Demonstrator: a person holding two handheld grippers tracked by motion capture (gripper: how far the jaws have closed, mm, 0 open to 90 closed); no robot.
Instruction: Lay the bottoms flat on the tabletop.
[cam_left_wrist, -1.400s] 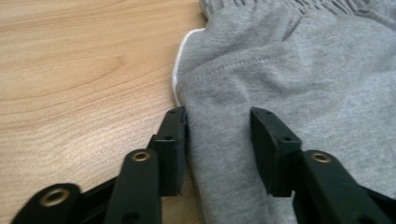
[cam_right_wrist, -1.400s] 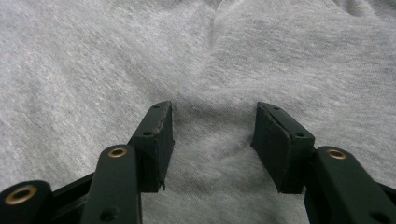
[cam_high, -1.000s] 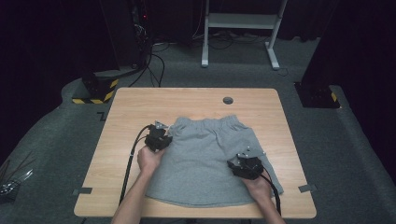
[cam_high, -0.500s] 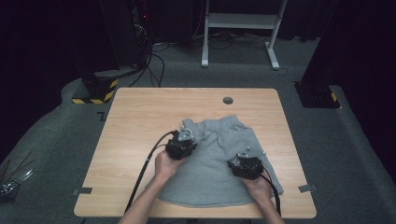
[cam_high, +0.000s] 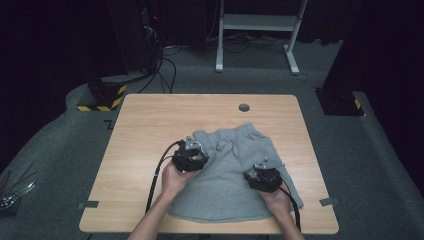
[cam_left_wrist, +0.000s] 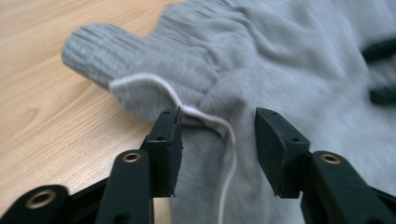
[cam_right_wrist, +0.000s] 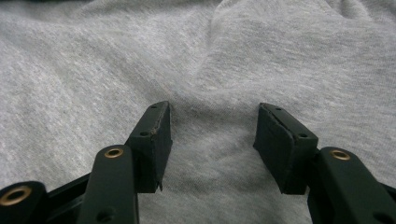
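- Grey knitted-cotton shorts (cam_high: 235, 175) spread on the light wooden surface (cam_high: 145, 130), in its near half and right of centre, ribbed waistband towards the far edge.
- Left part of the shorts folded over towards the middle, leaving a bunched corner of ribbed waistband (cam_left_wrist: 100, 51) lying on bare wood.
- Thin white drawstring (cam_left_wrist: 224, 135) looping across that folded part and running down between the jaws in the left gripper view.
- Left gripper (cam_high: 190, 156) over the left part of the shorts, jaws just opened and now standing about half apart, fabric and drawstring lying between them but not pinched.
- One left pad (cam_left_wrist: 170, 140) touching or just beside the cord; cannot tell which.
- Right gripper (cam_high: 263, 178) on the near right part of the shorts, well apart from the left one.
- Right jaws spread fairly wide, pointed down at the grey cloth with the pads (cam_right_wrist: 152, 135) close to or resting on it, nothing clamped.
- Slight ridge of fabric rising between the right jaws.
- Small dark round hole (cam_high: 244, 107) in the surface near the far edge, beyond the waistband and clear of the shorts.
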